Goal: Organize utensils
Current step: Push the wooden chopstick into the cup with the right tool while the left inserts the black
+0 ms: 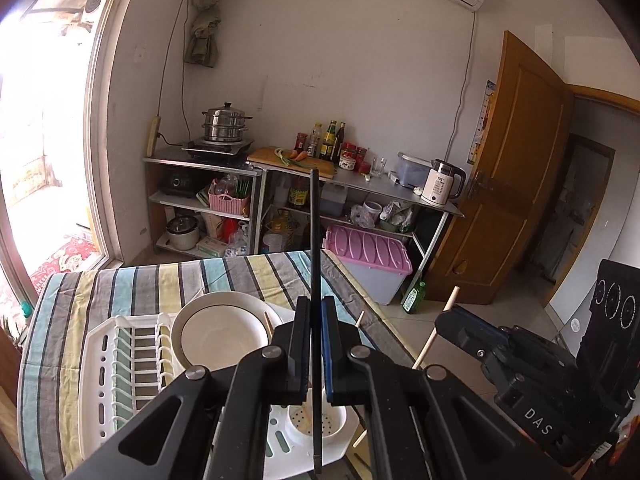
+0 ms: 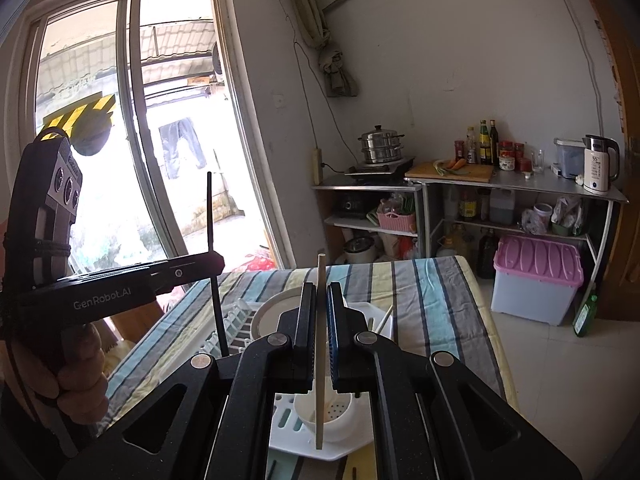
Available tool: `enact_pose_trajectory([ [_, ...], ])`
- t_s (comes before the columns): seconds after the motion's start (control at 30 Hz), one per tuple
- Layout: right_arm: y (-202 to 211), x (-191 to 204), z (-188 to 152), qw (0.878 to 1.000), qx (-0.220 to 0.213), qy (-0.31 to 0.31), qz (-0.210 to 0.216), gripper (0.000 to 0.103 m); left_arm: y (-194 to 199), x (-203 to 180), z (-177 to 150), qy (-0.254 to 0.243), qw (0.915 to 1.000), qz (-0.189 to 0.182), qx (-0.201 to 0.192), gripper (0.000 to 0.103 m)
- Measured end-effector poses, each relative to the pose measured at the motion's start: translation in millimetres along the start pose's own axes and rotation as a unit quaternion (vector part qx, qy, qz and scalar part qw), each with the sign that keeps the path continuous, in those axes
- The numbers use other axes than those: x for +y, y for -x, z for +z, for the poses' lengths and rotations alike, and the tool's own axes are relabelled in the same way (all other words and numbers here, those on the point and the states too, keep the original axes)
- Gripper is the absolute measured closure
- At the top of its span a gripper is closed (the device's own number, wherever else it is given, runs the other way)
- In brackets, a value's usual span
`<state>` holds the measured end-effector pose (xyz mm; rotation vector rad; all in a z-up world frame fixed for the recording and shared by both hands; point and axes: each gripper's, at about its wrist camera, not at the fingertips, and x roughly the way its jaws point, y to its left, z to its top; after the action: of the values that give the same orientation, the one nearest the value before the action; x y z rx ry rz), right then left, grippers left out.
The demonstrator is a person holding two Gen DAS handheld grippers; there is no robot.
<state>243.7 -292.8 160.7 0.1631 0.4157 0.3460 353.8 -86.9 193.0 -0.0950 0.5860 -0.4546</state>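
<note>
Mid-task: left tongs [image 1: 315, 344] clamp a thin black chopstick [image 1: 315, 240], right tongs [image 2: 320, 332] clamp a pale wooden chopstick [image 2: 319, 360], both above the white perforated utensil cup [image 2: 332, 416] on the striped-cloth surface [image 2: 432, 300], neither deposited yet, loose wooden chopsticks [image 1: 434, 334] remain.

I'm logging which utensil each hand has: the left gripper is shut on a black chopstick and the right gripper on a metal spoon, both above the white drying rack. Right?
Not quite. The right gripper is shut on a pale wooden chopstick, not a metal spoon; the right wrist view shows it. The left gripper does hold a black chopstick, and both are above the white drying rack.
</note>
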Motion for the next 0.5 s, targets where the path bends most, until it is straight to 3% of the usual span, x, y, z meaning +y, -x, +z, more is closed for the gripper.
enact_pose_trajectory([
  [0.5, -42, -24, 1, 1.000, 0.011, -0.024, -0.003, 0.098, -75, 27, -14, 0.033, 0.9994, -0.010, -0.010, 0.098],
])
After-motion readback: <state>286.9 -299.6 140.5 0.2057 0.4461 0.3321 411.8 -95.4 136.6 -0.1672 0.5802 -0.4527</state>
